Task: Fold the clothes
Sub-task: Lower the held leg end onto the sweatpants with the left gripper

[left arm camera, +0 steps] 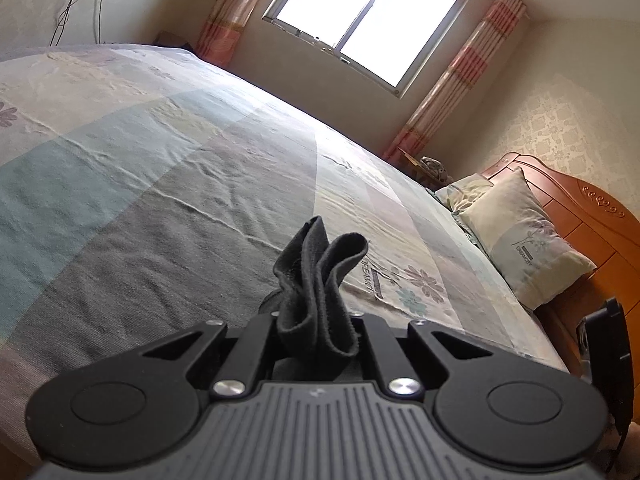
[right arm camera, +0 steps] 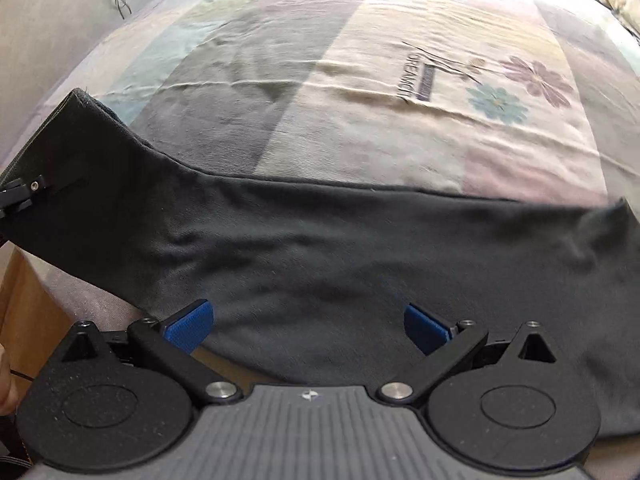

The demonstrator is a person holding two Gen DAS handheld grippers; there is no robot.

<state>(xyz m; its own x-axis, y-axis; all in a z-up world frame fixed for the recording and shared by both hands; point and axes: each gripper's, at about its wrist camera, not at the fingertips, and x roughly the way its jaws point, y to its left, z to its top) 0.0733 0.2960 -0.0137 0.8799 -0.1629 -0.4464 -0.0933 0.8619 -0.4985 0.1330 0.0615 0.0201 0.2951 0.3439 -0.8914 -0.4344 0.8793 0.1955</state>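
A dark grey garment (right arm camera: 320,248) lies stretched across the near edge of the bed, on a patchwork floral sheet (right arm camera: 360,120). My left gripper (left arm camera: 316,320) is shut on a bunched fold of that garment (left arm camera: 316,264), which sticks up between its fingers. In the right wrist view, the left gripper (right arm camera: 20,192) pinches the garment's raised left corner. My right gripper (right arm camera: 308,326) hovers over the garment's near part, its blue pads (right arm camera: 188,326) wide apart with nothing pressed between them. The garment's right end runs out of view.
Two pillows (left arm camera: 520,240) lean on a wooden headboard (left arm camera: 580,208) at the right. A bright window (left arm camera: 368,20) with pink curtains is beyond the bed. The wooden bed frame (right arm camera: 20,312) shows at the lower left. Cables hang on the far wall (left arm camera: 72,8).
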